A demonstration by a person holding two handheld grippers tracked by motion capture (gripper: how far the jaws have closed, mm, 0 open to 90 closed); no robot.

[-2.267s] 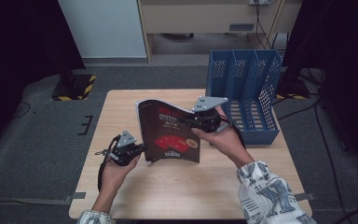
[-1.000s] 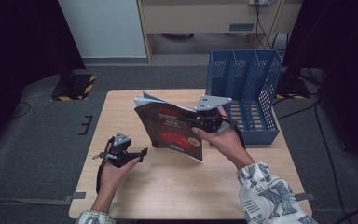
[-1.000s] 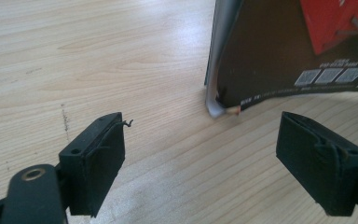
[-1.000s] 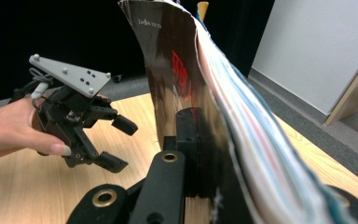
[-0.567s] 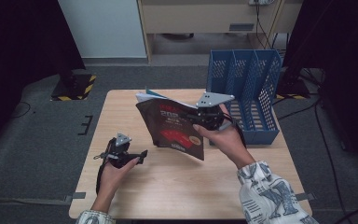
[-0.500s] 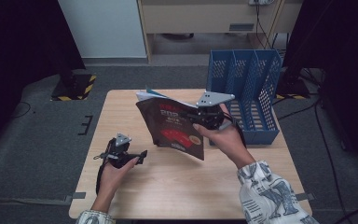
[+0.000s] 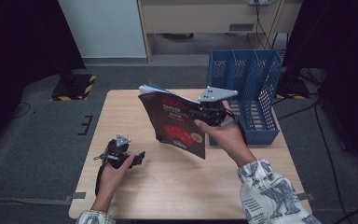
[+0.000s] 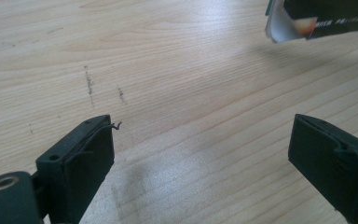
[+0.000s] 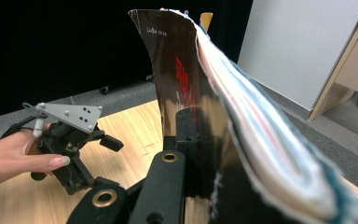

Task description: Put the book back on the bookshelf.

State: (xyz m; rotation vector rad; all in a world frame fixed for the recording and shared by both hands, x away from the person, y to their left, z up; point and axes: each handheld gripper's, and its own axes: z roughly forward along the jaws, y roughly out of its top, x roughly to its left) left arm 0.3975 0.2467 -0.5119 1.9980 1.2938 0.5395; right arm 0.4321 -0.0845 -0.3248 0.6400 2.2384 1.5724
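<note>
A thick magazine with a dark cover and red print hangs upright above the table's middle. My right gripper is shut on its edge, and in the right gripper view the jaws clamp the cover while the pages fan out to the right. My left gripper rests low over the table at the left, apart from the magazine. Its jaws have just been opening and now stand wide in the left gripper view, with only bare wood between them. A corner of the magazine hangs beyond. That left gripper also appears in the right gripper view.
A blue slotted file rack stands at the table's far right corner, just behind my right hand. The wooden table has bare wood in front and to the left. Dark floor surrounds it.
The left gripper has come off the magazine's lower left edge and drawn back to the left, jaws wider. The right gripper has raised the magazine and carried it slightly right.
</note>
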